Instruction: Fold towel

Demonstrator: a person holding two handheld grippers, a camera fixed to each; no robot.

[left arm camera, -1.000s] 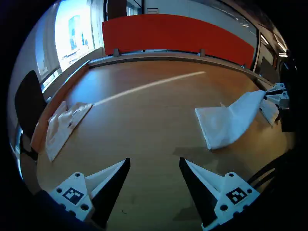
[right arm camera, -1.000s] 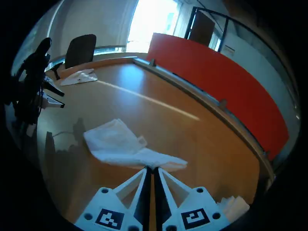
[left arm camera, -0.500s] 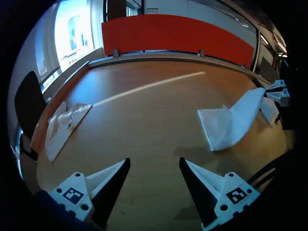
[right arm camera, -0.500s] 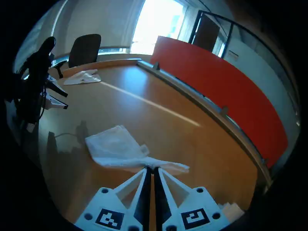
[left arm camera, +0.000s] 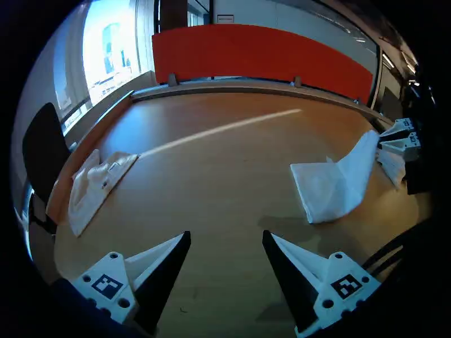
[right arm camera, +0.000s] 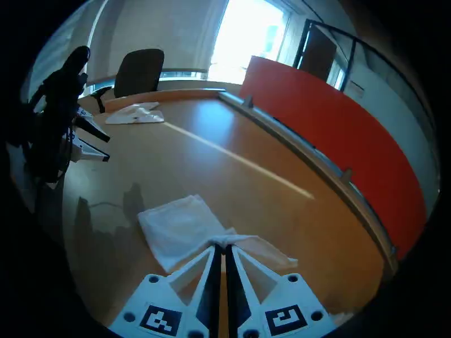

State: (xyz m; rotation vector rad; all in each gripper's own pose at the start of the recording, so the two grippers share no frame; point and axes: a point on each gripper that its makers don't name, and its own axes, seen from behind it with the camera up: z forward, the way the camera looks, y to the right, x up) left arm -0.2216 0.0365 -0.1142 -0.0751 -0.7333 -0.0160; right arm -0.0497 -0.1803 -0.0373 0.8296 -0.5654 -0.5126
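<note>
on the wooden surface [left arm camera: 214,163], toward its right side in the left gripper view, we see the white towel [left arm camera: 330,186] lying partly flat, with one corner raised off the wood and drawn up to the right gripper [left arm camera: 401,138] at the far right edge. in the right gripper view we look down the right gripper [right arm camera: 224,248] itself: its jaws are pressed together on that raised edge of the towel [right arm camera: 180,231], and the rest of the cloth spreads out flat on the surface [right arm camera: 237,169] just beyond the fingertips. the left gripper [left arm camera: 225,234] hovers low over bare wood with its jaws wide apart and nothing between them, well apart from the towel. in the right gripper view we find the left gripper [right arm camera: 98,143] at the left, held by a person whose dark shape we cannot make out in detail. a second pale cloth [left arm camera: 96,183] lies crumpled near the far left edge of the surface, beside a dark office chair [left arm camera: 42,152]; we see the same cloth [right arm camera: 135,114] and chair [right arm camera: 138,70] at the far end in the right gripper view. just beside the towel, below the right gripper, we notice another small white piece [left arm camera: 393,167], though we cannot tell what it is. a long red panel [left arm camera: 259,53] runs along the back edge of the surface, and a bright window [left arm camera: 107,48] stands to its left.
</note>
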